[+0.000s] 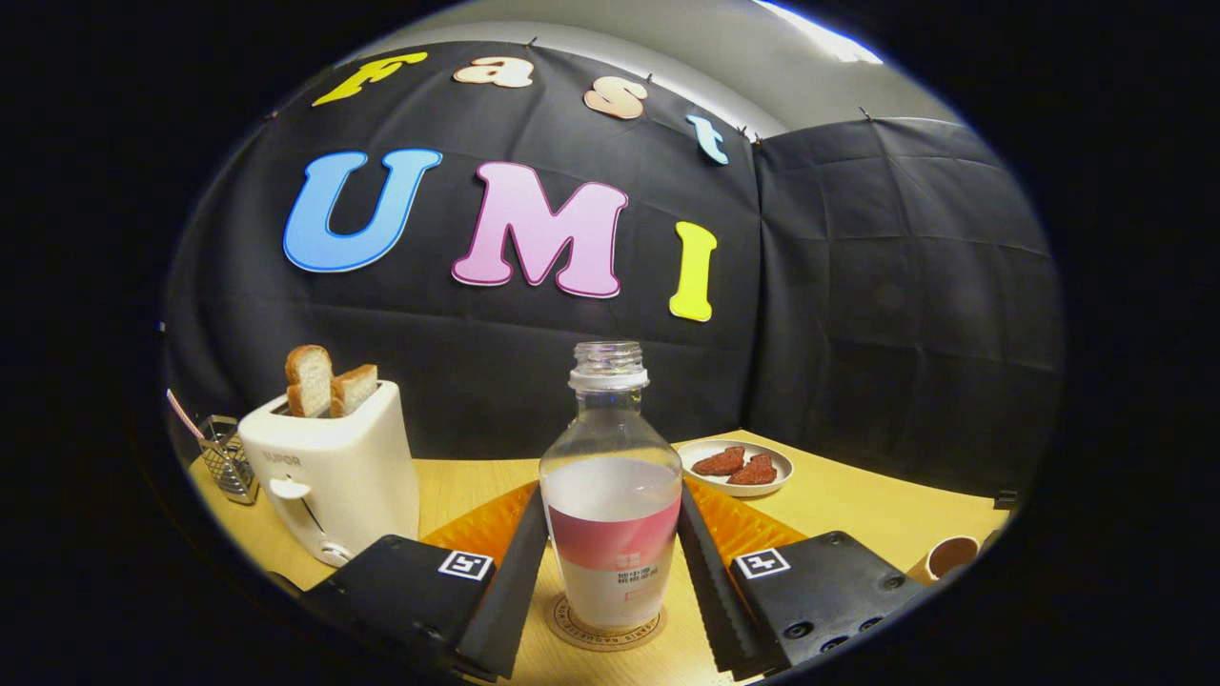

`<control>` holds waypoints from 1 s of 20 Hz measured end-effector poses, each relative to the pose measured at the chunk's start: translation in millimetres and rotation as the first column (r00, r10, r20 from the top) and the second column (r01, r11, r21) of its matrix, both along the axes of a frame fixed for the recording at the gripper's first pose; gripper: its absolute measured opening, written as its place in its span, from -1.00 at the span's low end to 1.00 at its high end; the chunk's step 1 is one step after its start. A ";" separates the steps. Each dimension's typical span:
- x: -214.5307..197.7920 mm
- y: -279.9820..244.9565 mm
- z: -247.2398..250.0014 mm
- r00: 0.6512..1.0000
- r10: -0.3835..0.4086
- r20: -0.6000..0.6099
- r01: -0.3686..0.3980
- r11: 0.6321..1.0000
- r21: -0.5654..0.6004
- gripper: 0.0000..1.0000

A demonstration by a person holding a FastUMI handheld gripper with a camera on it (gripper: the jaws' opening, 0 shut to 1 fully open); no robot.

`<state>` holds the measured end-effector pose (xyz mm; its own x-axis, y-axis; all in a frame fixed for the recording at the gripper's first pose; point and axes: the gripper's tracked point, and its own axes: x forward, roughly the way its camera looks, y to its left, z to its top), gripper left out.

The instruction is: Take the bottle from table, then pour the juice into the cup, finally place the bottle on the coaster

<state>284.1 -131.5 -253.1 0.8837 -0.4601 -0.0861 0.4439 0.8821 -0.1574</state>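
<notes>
The gripper (612,572) stands around the bottle (611,495) with a finger along each flank. The fingers look to be touching the bottle's sides, or very nearly, but whether they press or have just slackened I cannot tell. They sit low on the body, at the label, which keeps the uncapped neck free and the bottle upright.

The bottle rests on the round coaster (604,624), near the fingers' roots, its base about centred on the disc. Pale juice fills its lower part, and the upper part is clear. Judging from this, the bottle is at its final place, and what remains is to open and draw back straight so that it is not tipped.

An orange mat (486,524) lies just behind the bottle. The cup (949,555) stands on the table (858,505) near and to the right, well apart from the bottle. Farther right sits a small plate (736,467) with two reddish pieces. To the left stands a white toaster (334,476) holding two bread slices, with a wire basket (227,457) beyond it.
</notes>
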 end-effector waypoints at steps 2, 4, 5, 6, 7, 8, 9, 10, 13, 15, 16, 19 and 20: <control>4.2 0.4 -13.5 1.000 0.002 -0.013 -0.001 1.000 0.017 0.53; 5.4 -1.8 -19.5 1.000 -0.002 -0.017 0.002 1.000 0.014 0.53; 6.7 -1.6 -22.9 1.000 -0.001 -0.017 0.001 1.000 0.015 0.54; 7.1 -2.9 -28.6 1.000 -0.002 -0.020 0.003 1.000 0.016 0.54; 6.9 -3.7 -32.4 1.000 -0.008 -0.025 0.008 1.000 0.016 0.53; 6.6 -6.5 -34.3 1.000 -0.016 -0.023 0.016 1.000 0.012 0.53; 7.2 -7.2 -33.2 1.000 -0.017 -0.017 0.017 1.000 0.013 0.54; 8.3 -7.8 -35.4 1.000 -0.019 -0.013 0.020 1.000 0.014 0.54; 7.6 -8.0 -36.3 1.000 -0.016 -0.012 0.016 1.000 0.021 0.54; 5.6 -7.8 -37.1 1.000 -0.017 -0.008 0.017 0.999 0.028 0.54; 4.7 -8.0 -37.7 1.000 -0.018 -0.007 0.018 0.999 0.029 0.54; 0.8 -8.0 -38.4 1.000 -0.026 -0.007 0.026 0.999 0.031 0.55; 0.6 -7.6 -38.1 1.000 -0.027 -0.006 0.027 0.999 0.034 0.55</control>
<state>284.7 -139.1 -291.2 0.8705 -0.4804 -0.1067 0.4668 0.8748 -0.1299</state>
